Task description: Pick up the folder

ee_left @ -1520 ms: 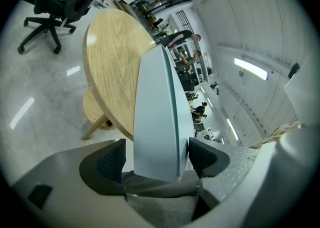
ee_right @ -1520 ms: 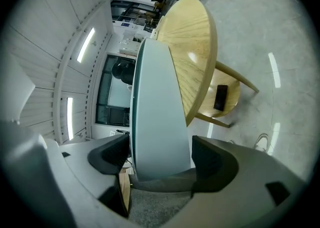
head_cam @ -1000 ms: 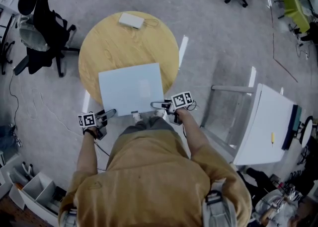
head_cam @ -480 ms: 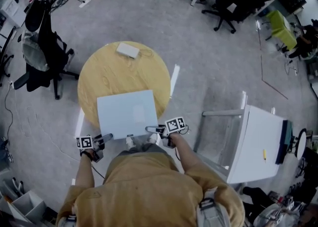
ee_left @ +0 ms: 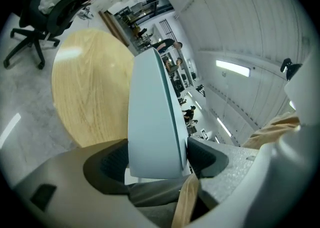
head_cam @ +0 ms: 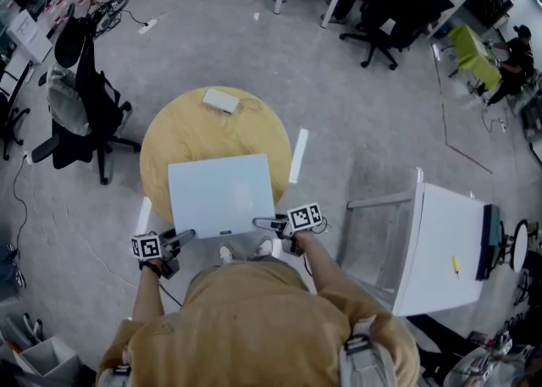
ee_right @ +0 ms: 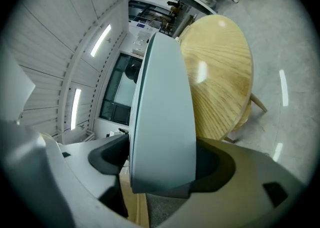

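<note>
Folder (head_cam: 222,195) near edge in left tool (head_cam: 185,234), right tool (head_cam: 261,223)

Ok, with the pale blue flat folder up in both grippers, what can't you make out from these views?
- Near edge of the round wooden table: head view, the pale blue flat folder covers it, so the gap beneath is unreadable.
- Folder's contents: both gripper views show it nearly edge-on.
- Small white item at the table's far side: head view, too small to identify.
</note>
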